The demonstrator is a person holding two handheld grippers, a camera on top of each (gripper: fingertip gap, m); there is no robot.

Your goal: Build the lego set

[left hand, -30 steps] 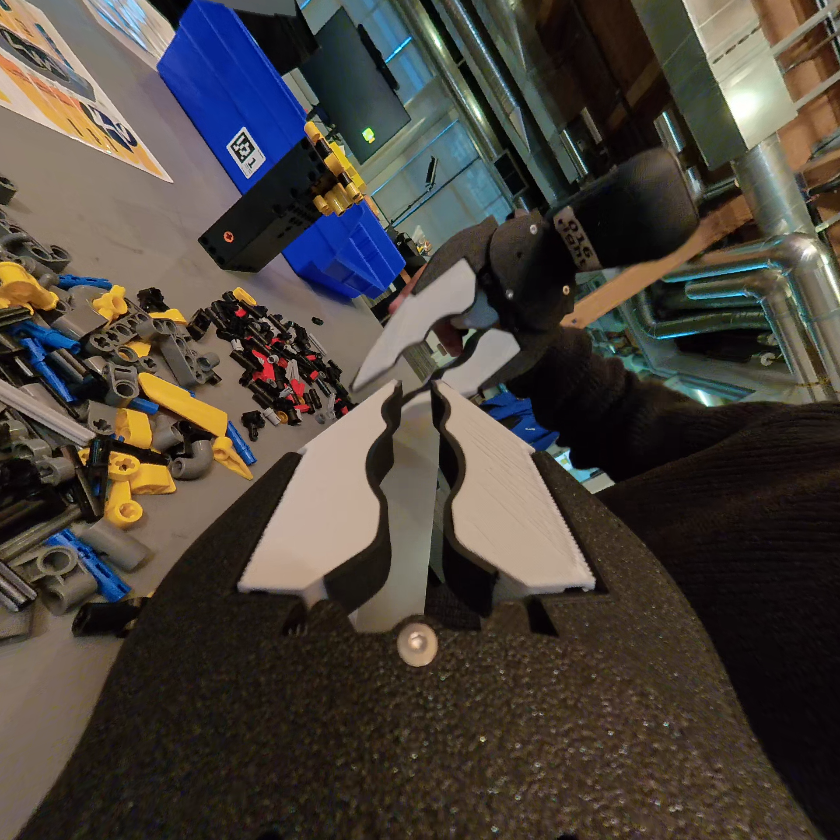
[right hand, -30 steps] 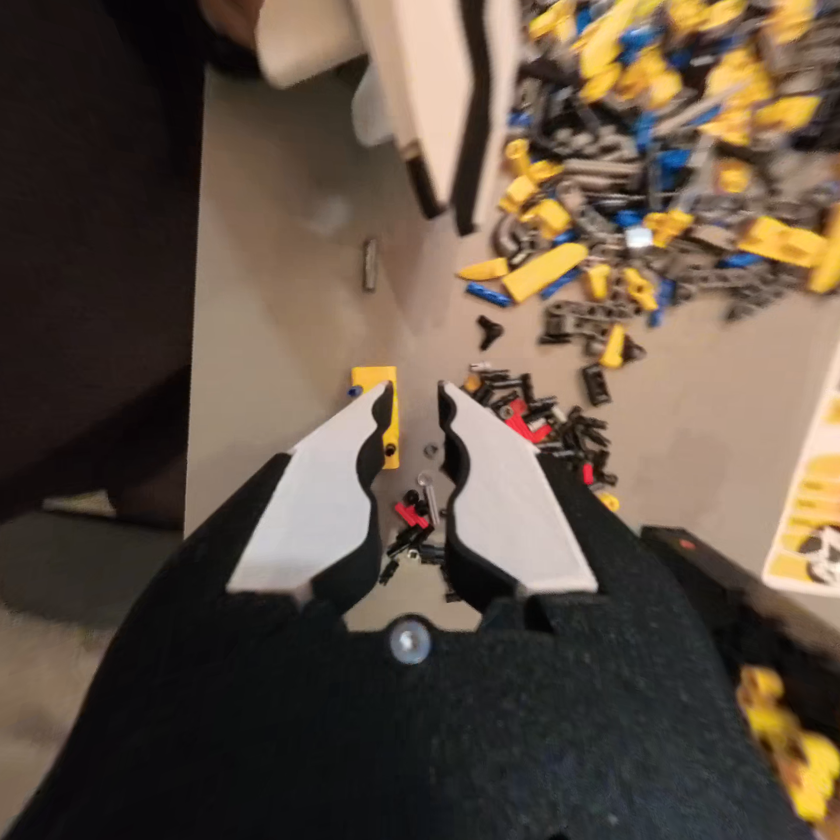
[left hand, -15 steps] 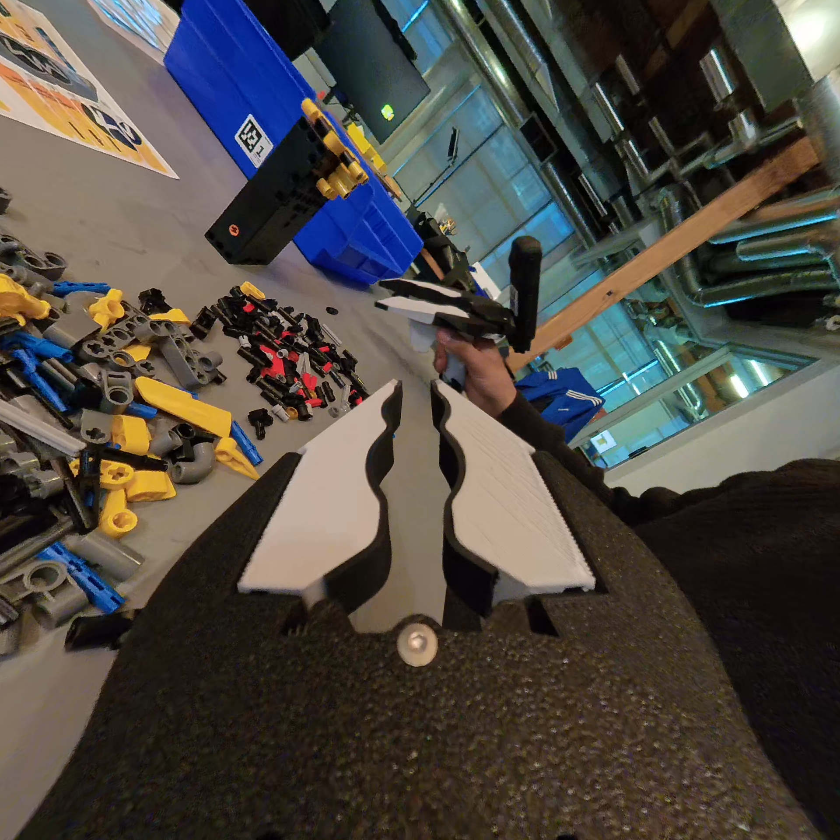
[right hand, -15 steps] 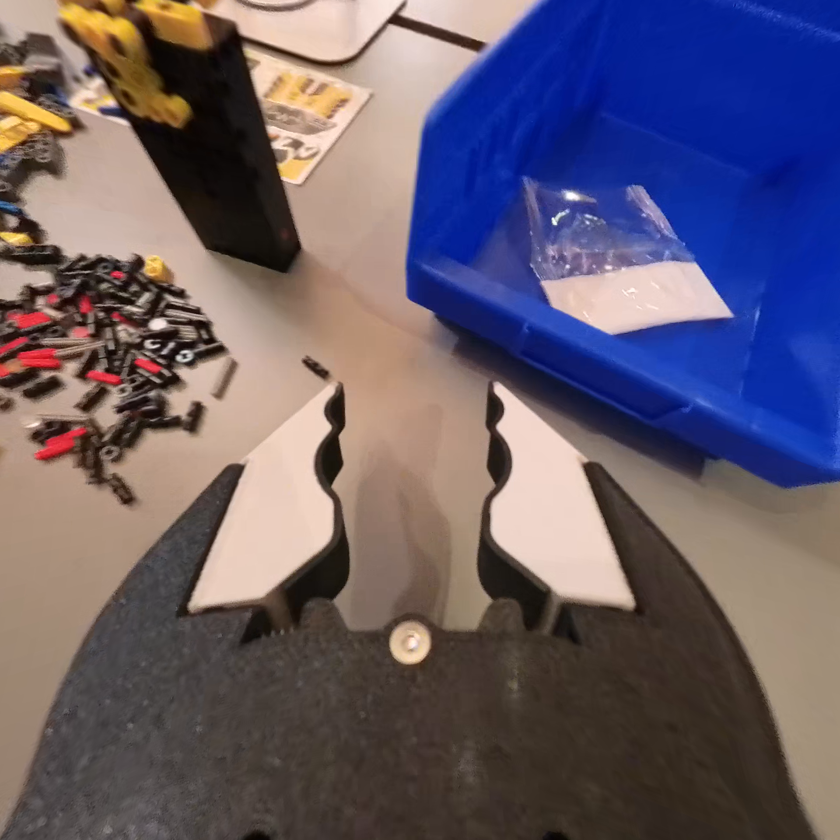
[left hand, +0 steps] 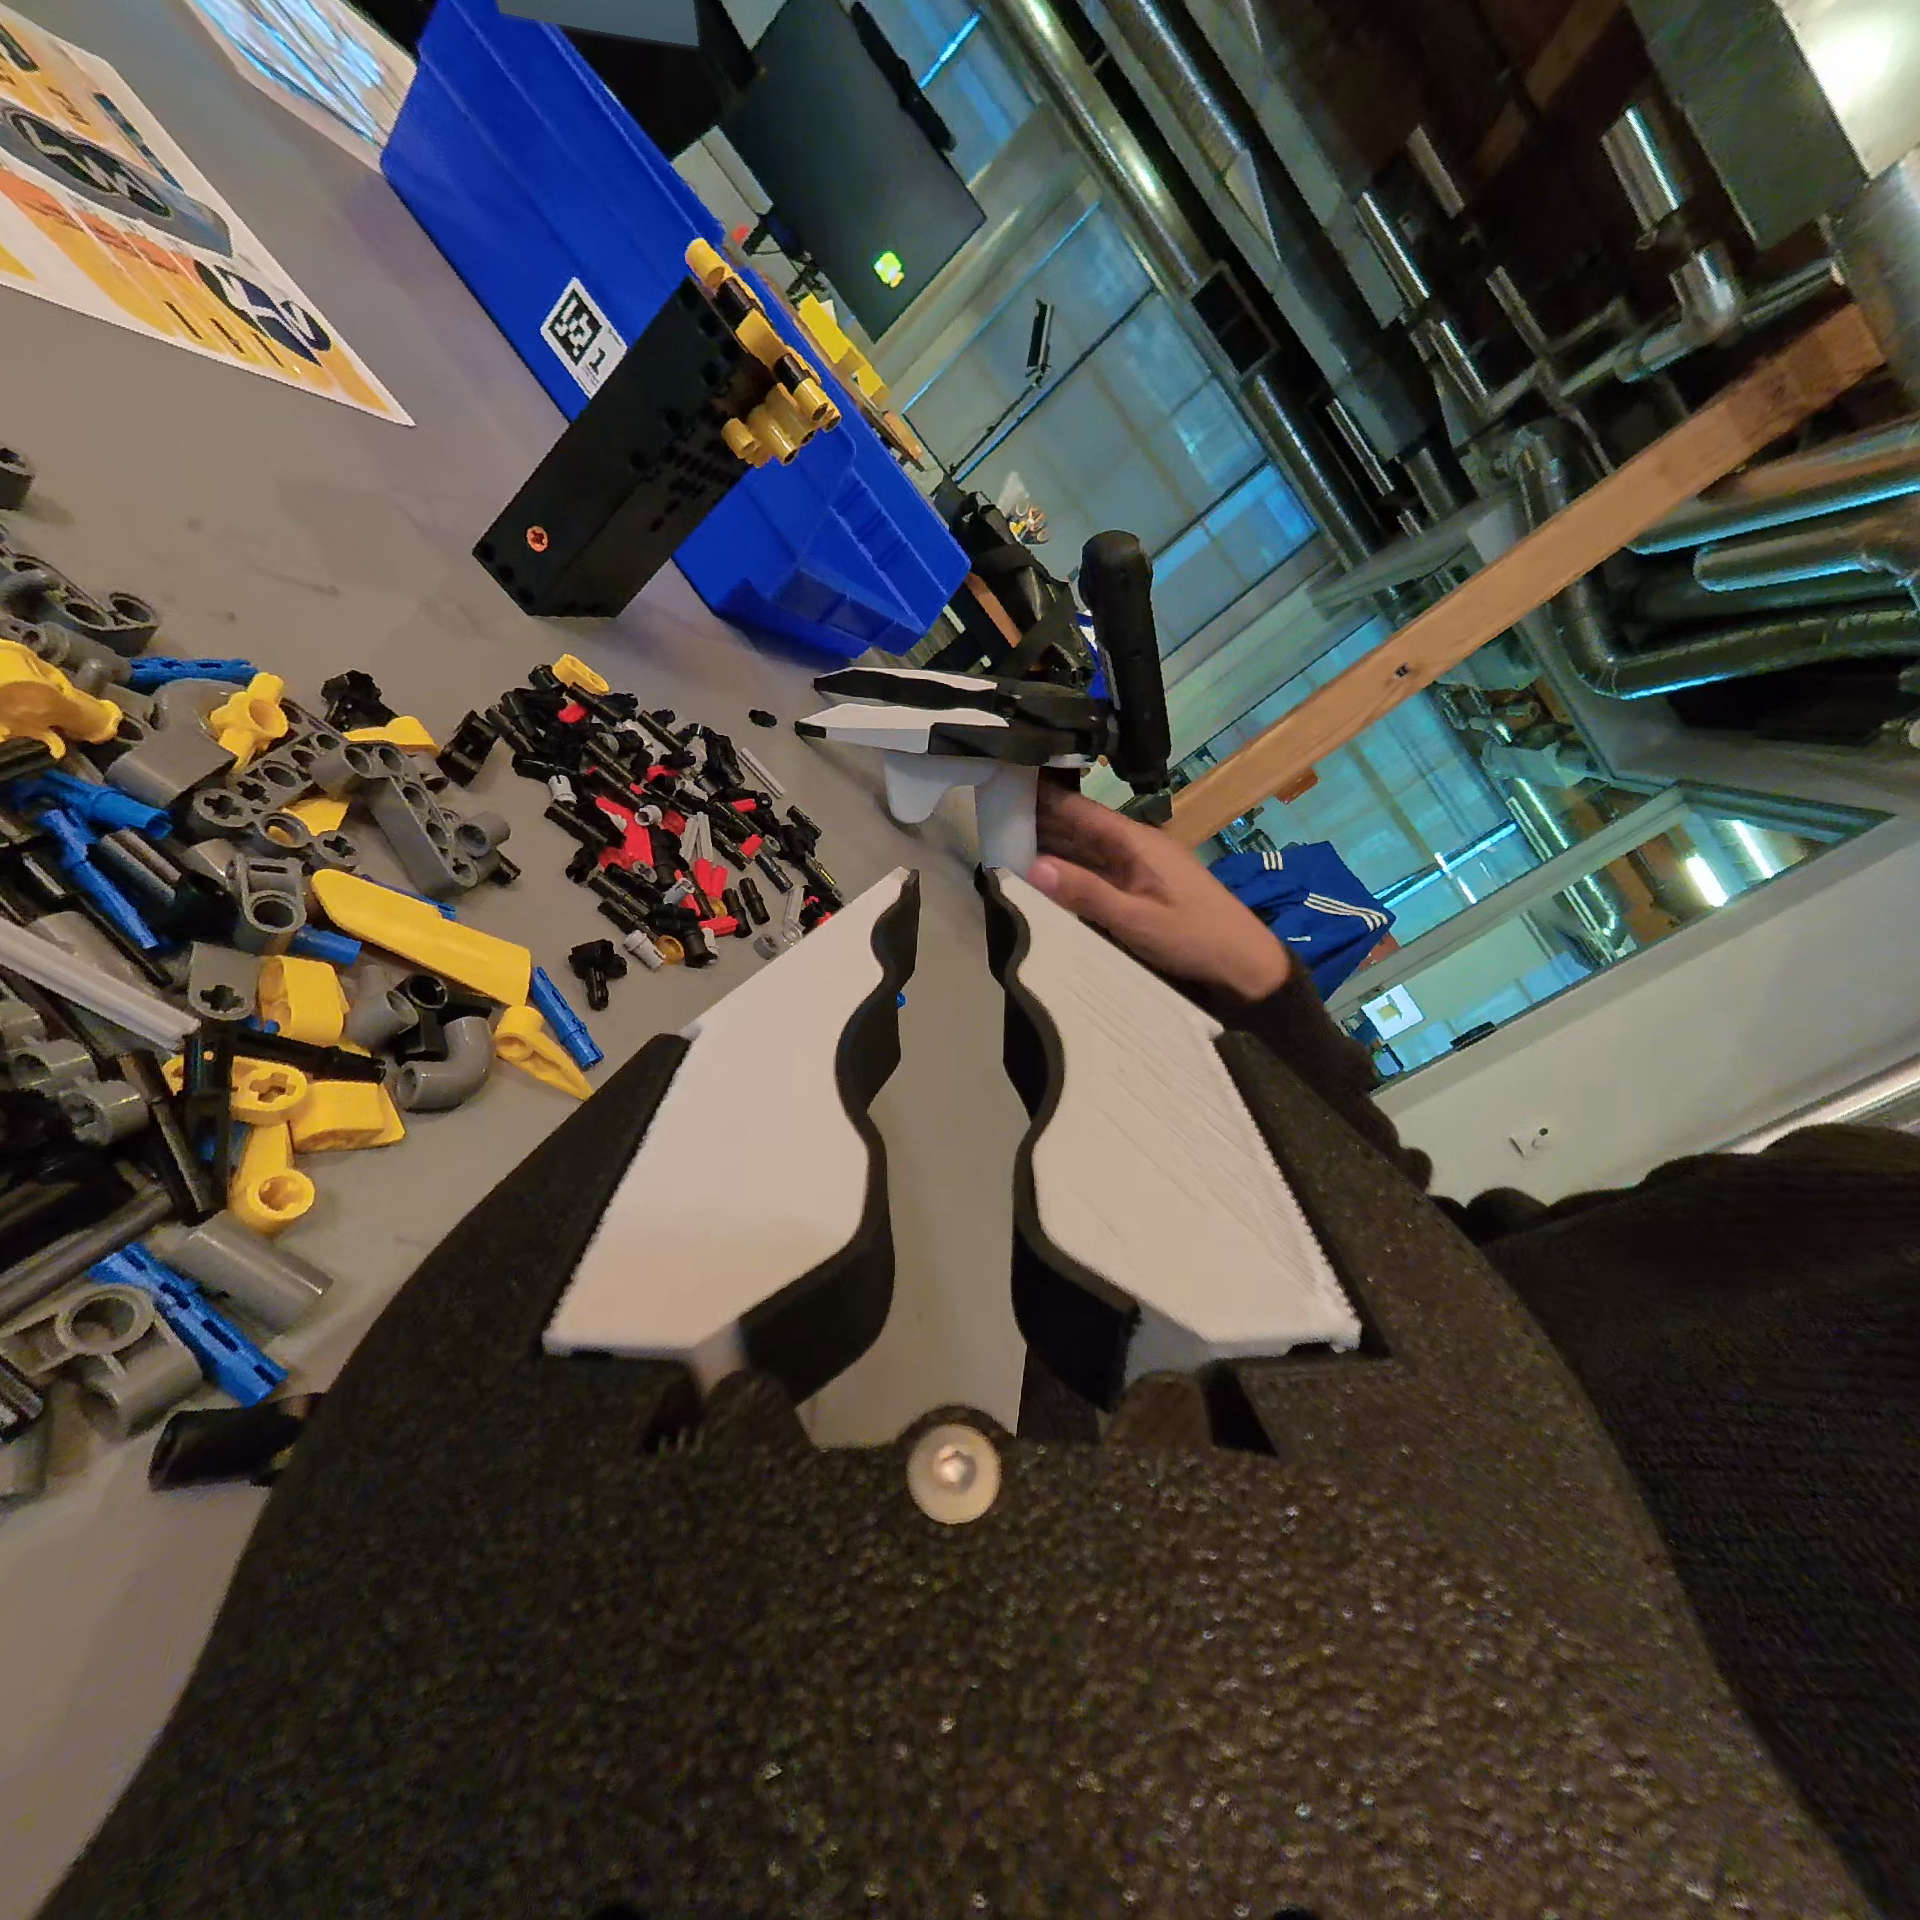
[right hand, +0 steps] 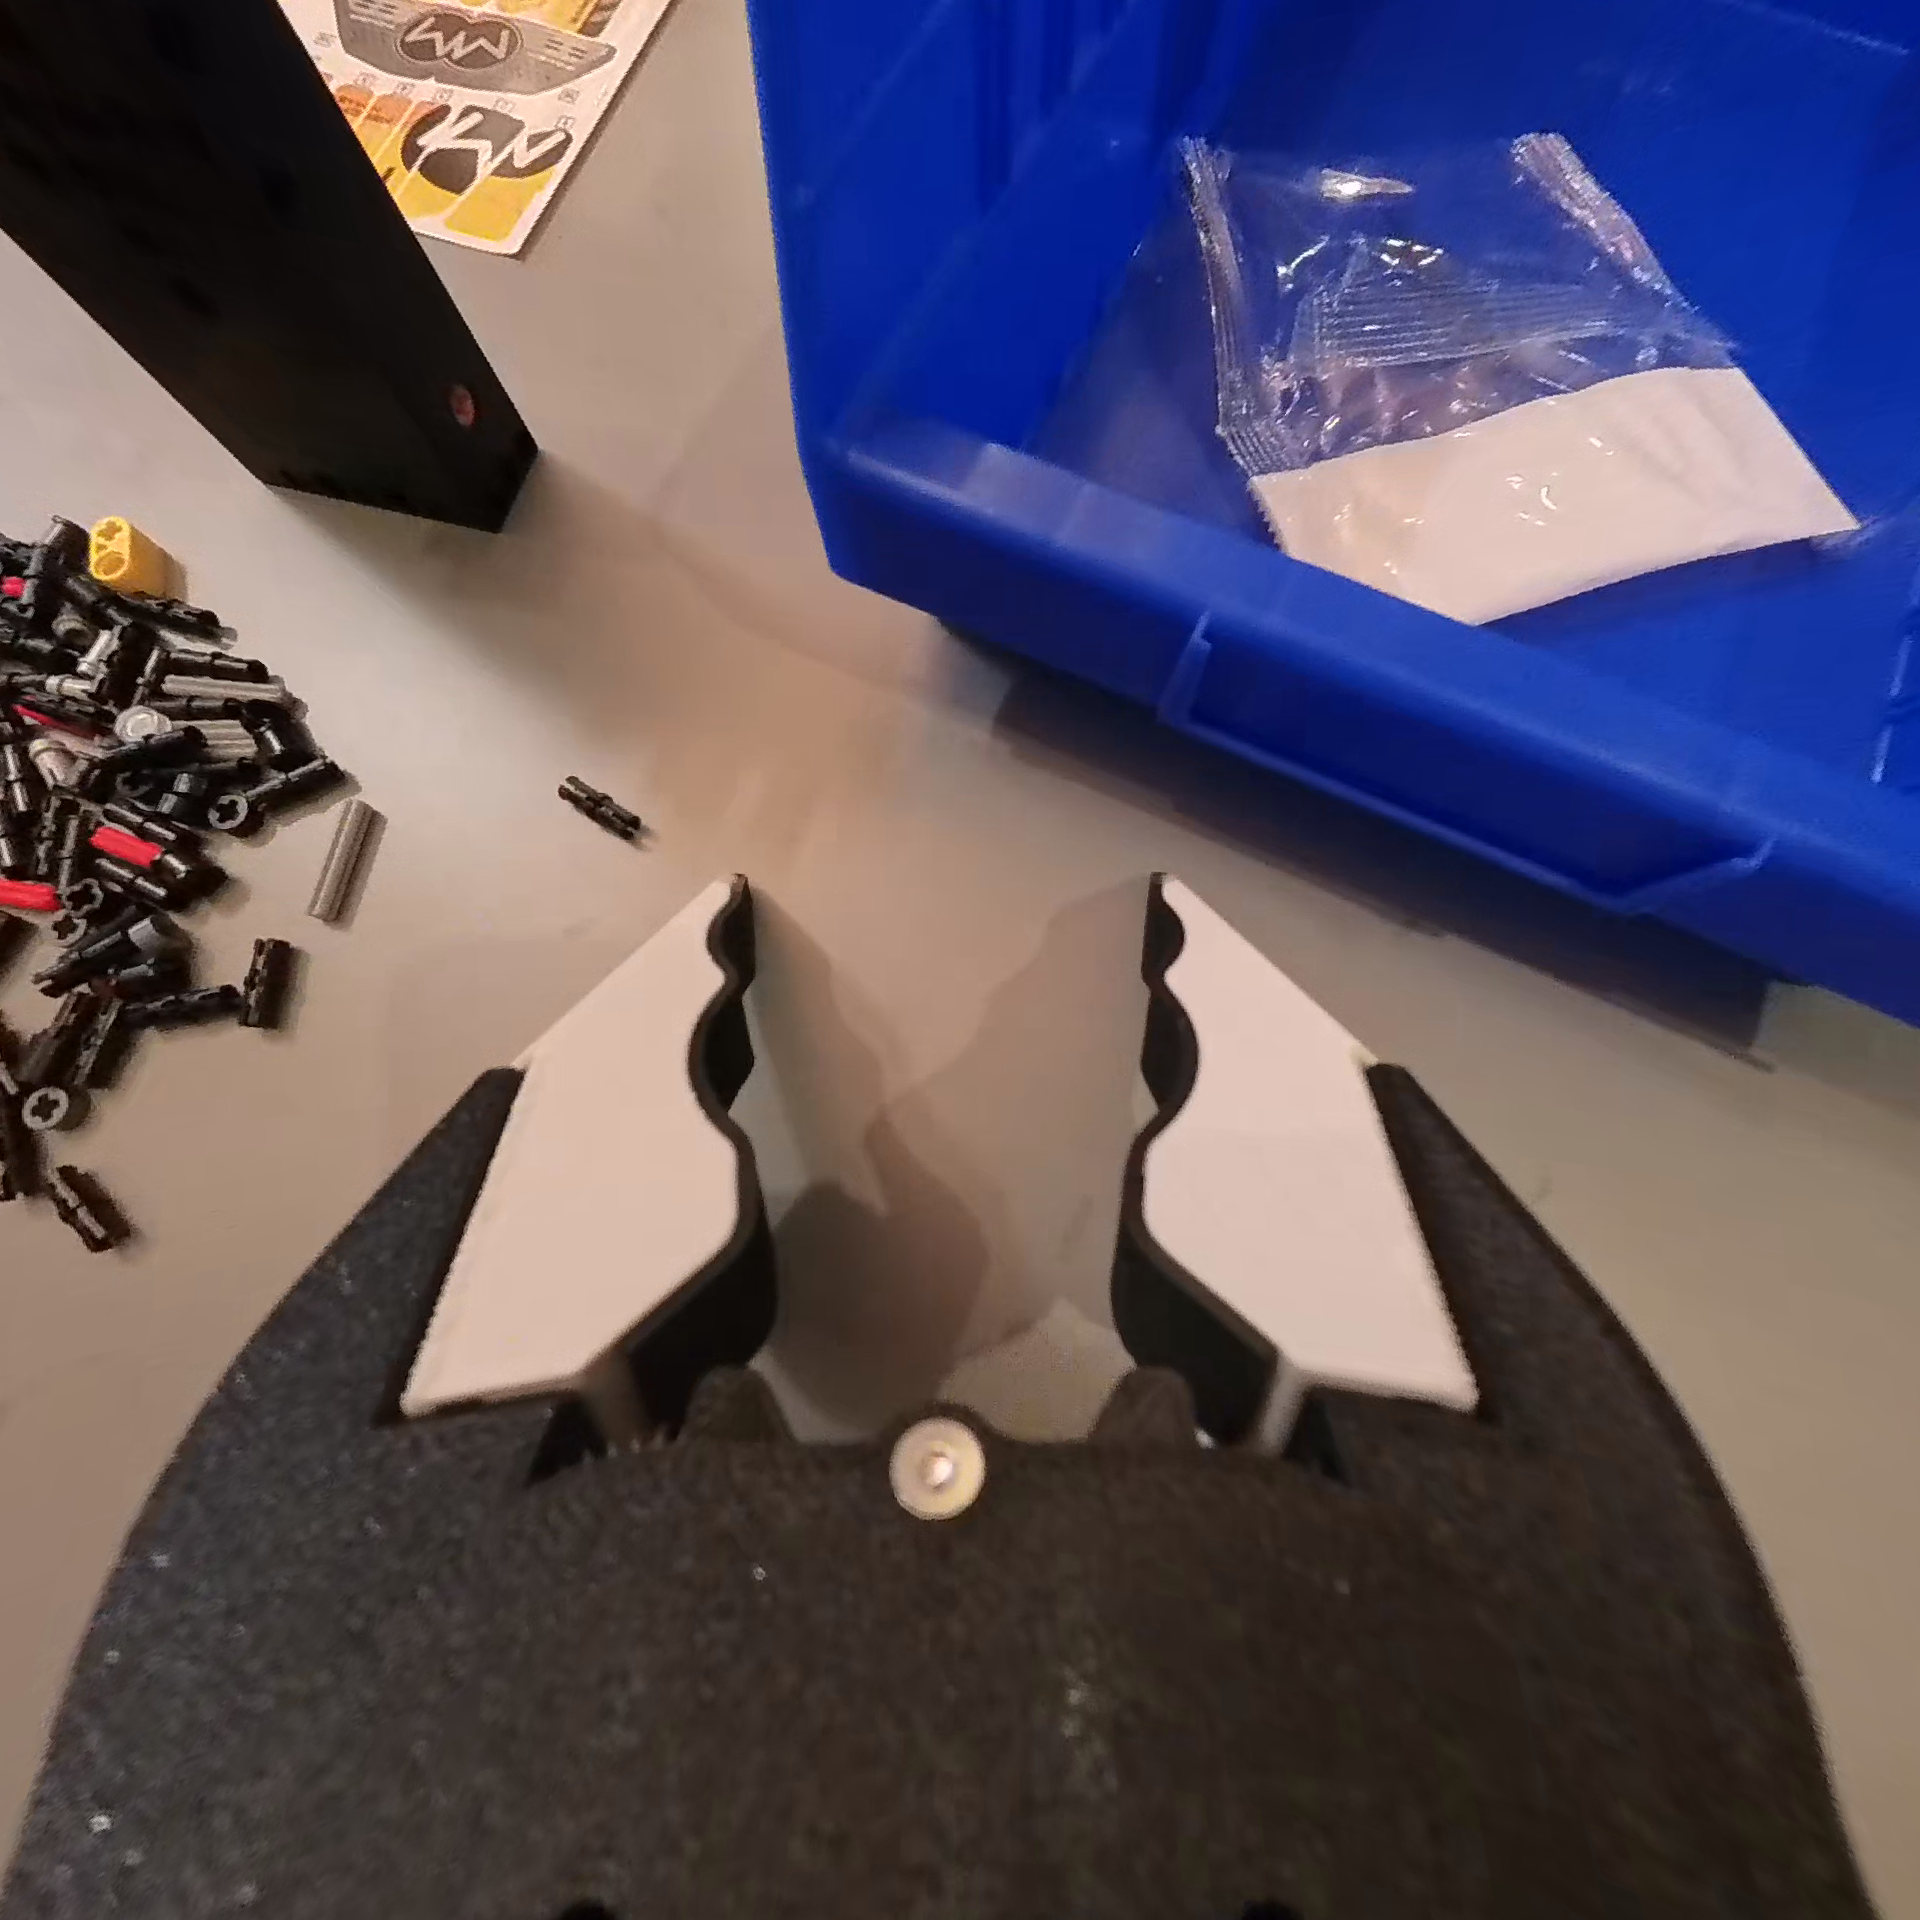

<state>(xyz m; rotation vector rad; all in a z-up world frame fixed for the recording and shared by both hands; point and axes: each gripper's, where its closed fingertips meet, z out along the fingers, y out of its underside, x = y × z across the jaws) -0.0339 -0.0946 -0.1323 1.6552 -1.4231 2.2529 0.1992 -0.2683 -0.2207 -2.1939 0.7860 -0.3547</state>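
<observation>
My left gripper [left hand: 948, 885] hovers low over the grey table [left hand: 312, 540], its jaws almost together with only a thin slit, holding nothing. A pile of small black and red pins [left hand: 665, 821] lies just ahead to its left. My right gripper [right hand: 945, 894] is wide open and empty over bare table, in front of a blue bin [right hand: 1351, 665] that holds a clear plastic bag [right hand: 1455, 416]. A lone black pin [right hand: 600, 805] and a grey axle [right hand: 343, 857] lie ahead to its left. The right gripper also shows in the left wrist view [left hand: 816, 707], held by a hand [left hand: 1132, 894].
A tall black block [right hand: 260, 312] stands left of the bin, with yellow pieces on its top [left hand: 769, 405]. A heap of larger yellow, grey and blue parts [left hand: 208, 935] lies at the left. A sticker sheet [right hand: 488, 114] lies behind the block. One gripper's finger ends stand about 30 cm off the other's. To reach the grey axle [right hand: 343, 857] in a straight line is about 8 cm for my right fingers, about 20 cm for my left.
My right gripper swung from above the pin pile to the front of the blue bin, and its jaws opened wide. My left gripper stayed almost still.
</observation>
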